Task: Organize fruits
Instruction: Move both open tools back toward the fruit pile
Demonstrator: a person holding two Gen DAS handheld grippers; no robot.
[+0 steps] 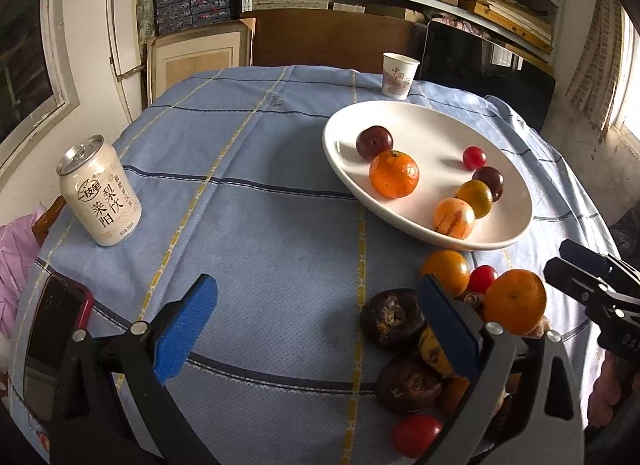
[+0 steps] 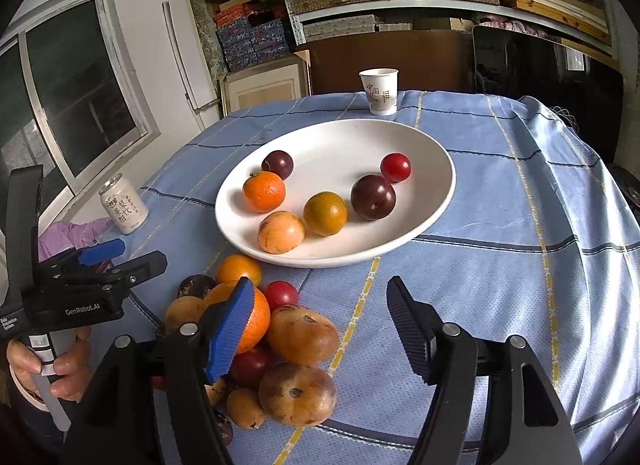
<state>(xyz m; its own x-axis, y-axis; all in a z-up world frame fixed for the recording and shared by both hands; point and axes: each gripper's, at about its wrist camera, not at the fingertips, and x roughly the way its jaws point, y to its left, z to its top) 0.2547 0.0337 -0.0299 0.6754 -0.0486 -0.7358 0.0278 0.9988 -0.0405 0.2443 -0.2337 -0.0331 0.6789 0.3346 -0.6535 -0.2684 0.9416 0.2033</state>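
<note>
A drink can [image 1: 100, 193] and paper cup [image 2: 379, 91] are flanking the white plate [image 2: 400, 137]. Both the left gripper [image 1: 316, 329] and right gripper [image 2: 320, 325] are hovering released beside the fruit pile [image 2: 280, 345], just below the plate.

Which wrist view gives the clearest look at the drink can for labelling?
The left wrist view: the drink can stands large and upright on the tablecloth, with its top and printed label readable. In the right wrist view it is small and far off at the left, its label blurry.
</note>
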